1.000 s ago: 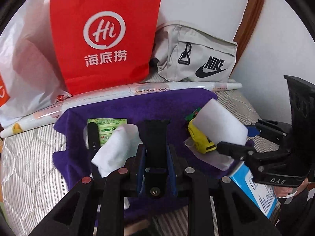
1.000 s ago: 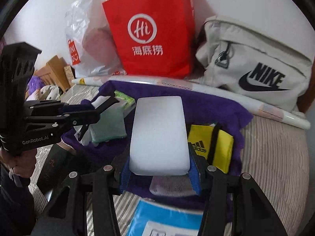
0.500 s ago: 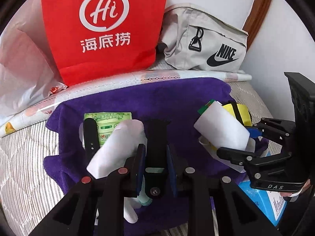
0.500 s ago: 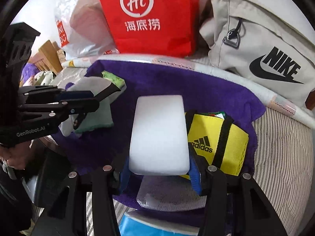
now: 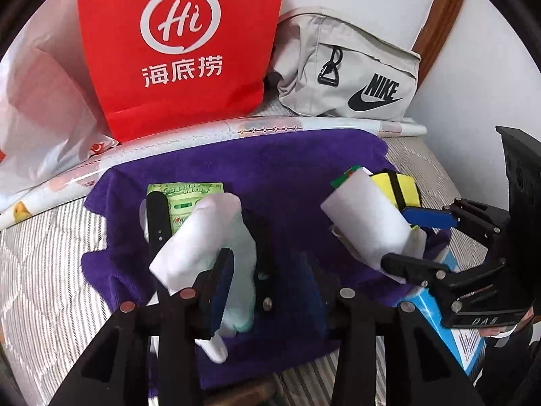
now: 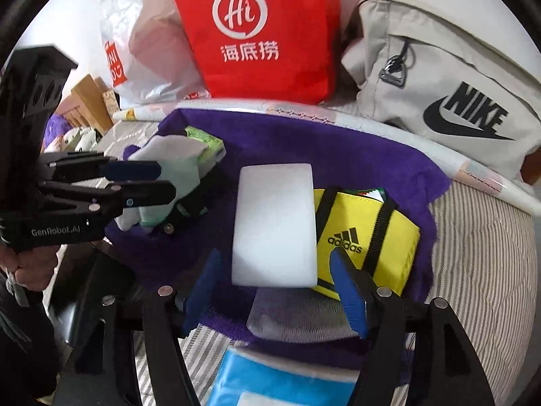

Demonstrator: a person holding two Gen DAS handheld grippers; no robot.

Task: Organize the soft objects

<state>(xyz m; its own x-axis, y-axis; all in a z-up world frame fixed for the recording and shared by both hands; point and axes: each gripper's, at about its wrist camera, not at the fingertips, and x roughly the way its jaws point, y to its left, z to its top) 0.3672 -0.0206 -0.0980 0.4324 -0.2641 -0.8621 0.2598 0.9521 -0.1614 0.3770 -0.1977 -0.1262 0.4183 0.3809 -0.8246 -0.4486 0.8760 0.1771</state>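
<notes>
A purple towel (image 5: 287, 169) (image 6: 338, 155) lies on the striped bed. My left gripper (image 5: 267, 287) stands open over a black strap (image 5: 262, 237) and a white and mint cloth (image 5: 209, 233), also in the right wrist view (image 6: 169, 165). My right gripper (image 6: 277, 287) is open around a white foam block (image 6: 275, 223), which also shows in the left wrist view (image 5: 365, 223). The block rests beside a yellow adidas pouch (image 6: 368, 237) (image 5: 395, 186). A green tissue pack (image 5: 186, 199) (image 6: 206, 142) lies on the towel's left.
A red paper bag (image 5: 175, 47), a grey Nike bag (image 5: 348, 74) and a white plastic bag (image 5: 37, 108) stand at the back behind a rolled sheet (image 5: 236, 128). A blue and white box (image 6: 280, 379) lies at the towel's near edge.
Both grippers have opened. The left let go of the black strap, the right let go of the white foam block. Both moved forward over the towel.
</notes>
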